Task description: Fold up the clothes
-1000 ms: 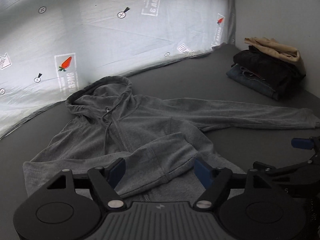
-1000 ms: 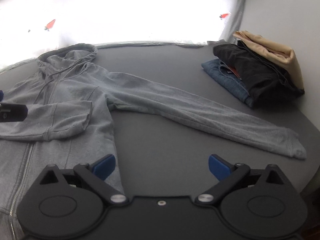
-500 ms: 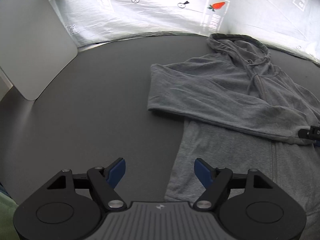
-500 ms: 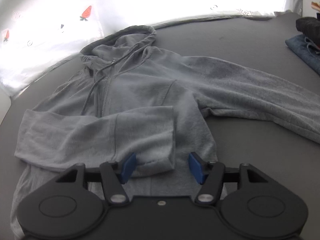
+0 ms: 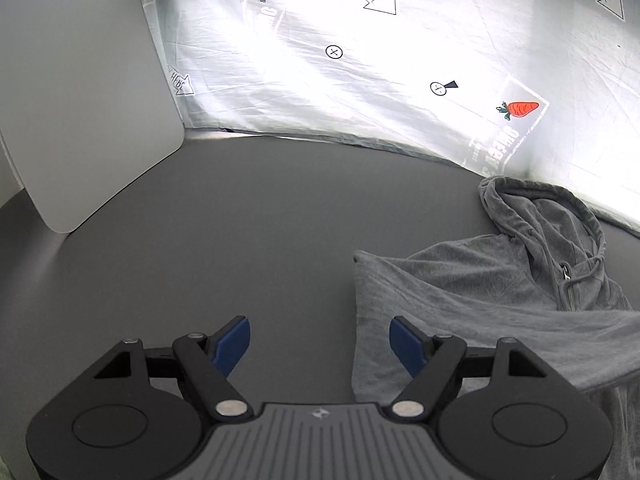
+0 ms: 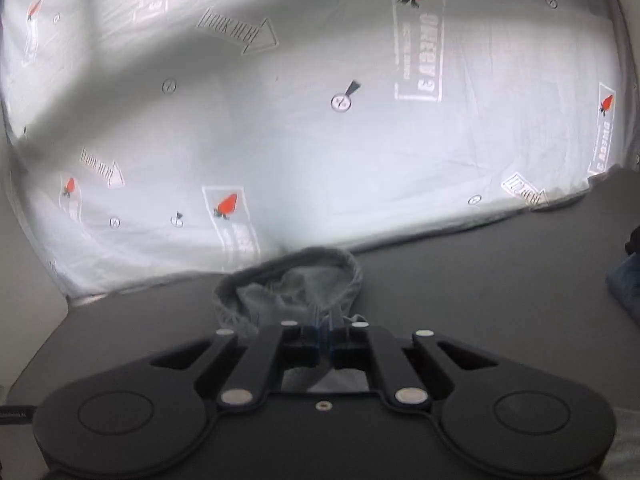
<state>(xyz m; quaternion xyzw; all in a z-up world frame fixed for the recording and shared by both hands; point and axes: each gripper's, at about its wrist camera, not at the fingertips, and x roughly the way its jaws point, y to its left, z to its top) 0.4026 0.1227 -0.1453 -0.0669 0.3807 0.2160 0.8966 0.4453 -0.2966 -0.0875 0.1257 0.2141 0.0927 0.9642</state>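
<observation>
A grey zip hoodie (image 5: pixel 500 300) lies flat on the dark grey table (image 5: pixel 240 220), hood toward the printed backdrop, one sleeve folded across its chest. My left gripper (image 5: pixel 320 344) hovers open over bare table beside the hoodie's left edge, nothing between its blue pads (image 5: pixel 232 344). In the right wrist view my right gripper (image 6: pixel 322 338) is shut, with grey hoodie fabric (image 6: pixel 340 380) pinched between the pads. The hood (image 6: pixel 296 284) bunches up just beyond the fingertips. Most of the garment is hidden under the gripper body there.
A white sheet printed with carrots and arrows (image 5: pixel 400 80) hangs along the table's far side. A white panel (image 5: pixel 80 100) stands at the left end. Folded blue jeans (image 6: pixel 626 284) show at the right edge of the right wrist view.
My right gripper went from open over the table to shut on the hoodie's folded sleeve and tilted up. My left gripper swung left off the hoodie, still open.
</observation>
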